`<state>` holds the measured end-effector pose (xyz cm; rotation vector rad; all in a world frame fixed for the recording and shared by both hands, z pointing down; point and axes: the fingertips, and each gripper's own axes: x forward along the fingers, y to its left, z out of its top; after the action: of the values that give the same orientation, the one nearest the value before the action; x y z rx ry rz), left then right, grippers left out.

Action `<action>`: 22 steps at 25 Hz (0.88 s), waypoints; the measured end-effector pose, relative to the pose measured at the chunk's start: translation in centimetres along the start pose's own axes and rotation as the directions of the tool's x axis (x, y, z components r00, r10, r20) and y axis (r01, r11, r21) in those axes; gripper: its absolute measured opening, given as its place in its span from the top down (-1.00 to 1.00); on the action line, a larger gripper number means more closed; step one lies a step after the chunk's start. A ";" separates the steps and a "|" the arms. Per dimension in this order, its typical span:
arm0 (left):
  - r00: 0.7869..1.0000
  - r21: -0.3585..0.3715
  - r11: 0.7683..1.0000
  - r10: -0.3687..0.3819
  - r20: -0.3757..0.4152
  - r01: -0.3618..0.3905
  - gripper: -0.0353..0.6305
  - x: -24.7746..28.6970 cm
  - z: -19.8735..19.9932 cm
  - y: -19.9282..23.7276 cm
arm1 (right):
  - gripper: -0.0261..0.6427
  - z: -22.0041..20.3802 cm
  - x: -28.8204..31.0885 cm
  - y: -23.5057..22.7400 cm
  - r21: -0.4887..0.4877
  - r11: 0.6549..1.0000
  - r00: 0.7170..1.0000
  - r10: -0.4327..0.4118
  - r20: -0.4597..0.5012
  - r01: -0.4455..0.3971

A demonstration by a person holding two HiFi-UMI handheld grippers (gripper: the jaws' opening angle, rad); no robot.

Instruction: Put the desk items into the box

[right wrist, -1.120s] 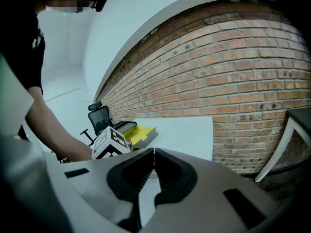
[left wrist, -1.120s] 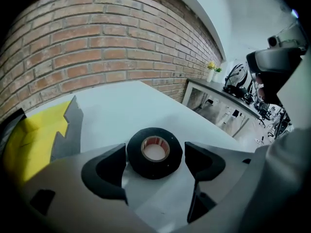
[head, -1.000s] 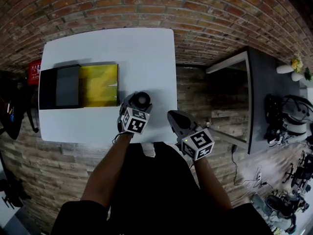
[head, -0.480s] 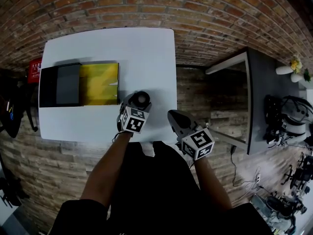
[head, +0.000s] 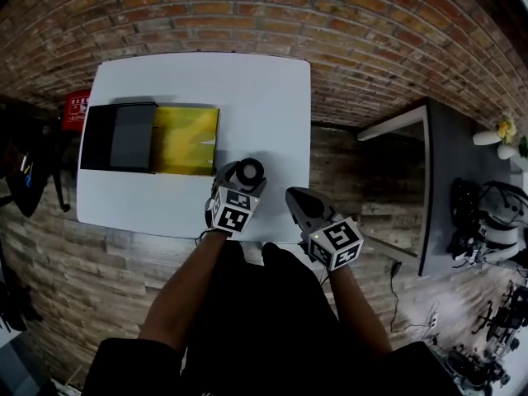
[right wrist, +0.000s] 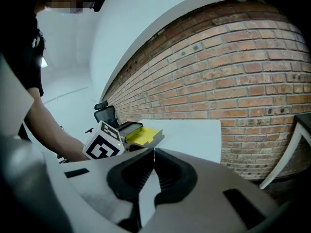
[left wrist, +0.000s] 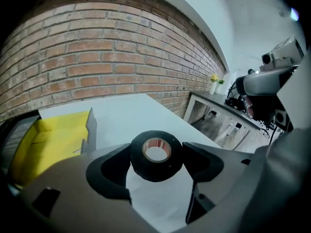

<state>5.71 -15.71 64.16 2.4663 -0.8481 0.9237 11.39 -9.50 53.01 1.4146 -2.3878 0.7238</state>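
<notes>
**Head view, read left to right.** The yellow-lined box (head: 186, 143) lies open on the white table (head: 247, 89). Its black half (head: 124, 137), apparently the lid, is folded out at 9 o'clock.

At 4 o'clock from the box I hold the left gripper (left wrist: 155, 163). Its jaws have just closed in, and they clamp the roll of black tape (left wrist: 155, 155) across its outer rim, one pad on each side.

I judge the step in hand to be the carry. I should:
- keep the grip steady;
- travel toward 10 o'clock;
- clear the box's near wall;
- let go only once the roll is low over the yellow floor, so that it cannot roll out.

The right gripper (right wrist: 151, 169) sits at 4 o'clock of the left one, by the table's near-right corner. Its jaws are pressed together on nothing, and it is out of the path. Nothing stands on the table between the roll and the box.

**Surroundings.** A red object (head: 76, 110) sits at the table's far-left edge, and a brick wall (left wrist: 97, 57) lies beyond the table. Well apart at 3 o'clock is a dark side table (head: 450, 172) bearing small flower pots (head: 502, 130).
</notes>
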 end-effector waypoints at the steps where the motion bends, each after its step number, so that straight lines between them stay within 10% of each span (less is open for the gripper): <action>1: 1.000 -0.004 1.000 0.004 0.010 -0.004 -0.14 -0.4 0.2 0.1 | 0.86 0.1 0.2 0.2 -0.004 1.000 1.000 0.009 0.002 -0.009; 22: 0.971 -0.124 0.977 0.192 0.139 -0.175 -0.13 -9.8 2.8 7.0 | 0.86 3.4 7.4 6.6 -0.084 0.963 0.967 0.256 0.001 -0.255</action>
<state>-3.51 -18.46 56.31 2.4144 -1.1639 0.7333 2.12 -14.22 51.85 1.0927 -2.6070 0.6667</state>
